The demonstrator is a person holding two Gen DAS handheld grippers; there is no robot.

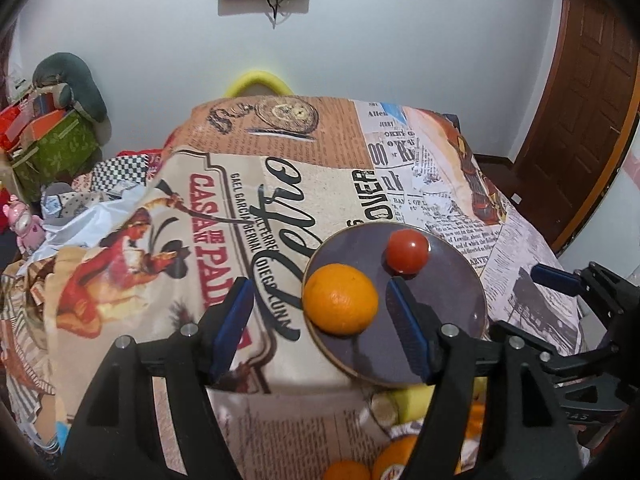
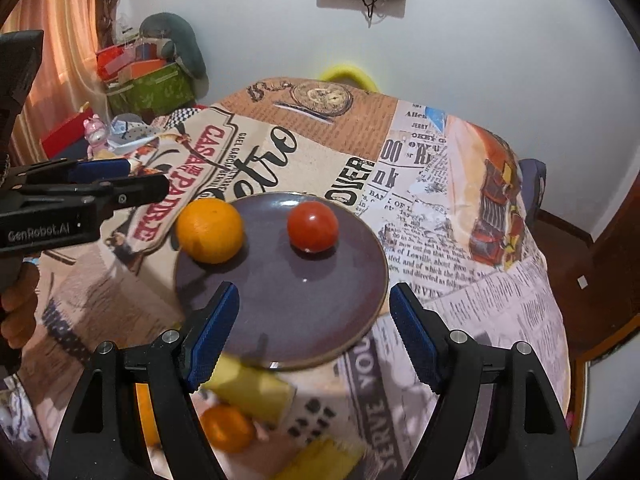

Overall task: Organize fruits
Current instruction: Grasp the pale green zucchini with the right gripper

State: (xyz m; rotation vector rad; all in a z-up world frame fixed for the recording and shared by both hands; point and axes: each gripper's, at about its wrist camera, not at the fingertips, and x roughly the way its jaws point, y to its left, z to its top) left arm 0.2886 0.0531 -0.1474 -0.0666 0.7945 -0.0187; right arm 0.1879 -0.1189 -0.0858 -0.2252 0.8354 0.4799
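A dark purple plate (image 1: 452, 280) (image 2: 288, 304) lies on the printed tablecloth. On it sit an orange (image 1: 340, 299) (image 2: 210, 230) at the left edge and a red tomato (image 1: 407, 250) (image 2: 313, 226) farther back. My left gripper (image 1: 320, 320) is open above the orange, its jaws on either side of it and not touching it. My right gripper (image 2: 314, 328) is open and empty above the plate's near part. More oranges (image 1: 394, 458) (image 2: 227, 428) and a yellow object (image 2: 252, 390) lie near the table's front edge, partly hidden.
The right gripper shows at the right of the left wrist view (image 1: 560, 276); the left gripper shows at the left of the right wrist view (image 2: 92, 188). Boxes and clutter (image 1: 48, 140) stand left of the table. A wooden door (image 1: 592, 92) is on the right.
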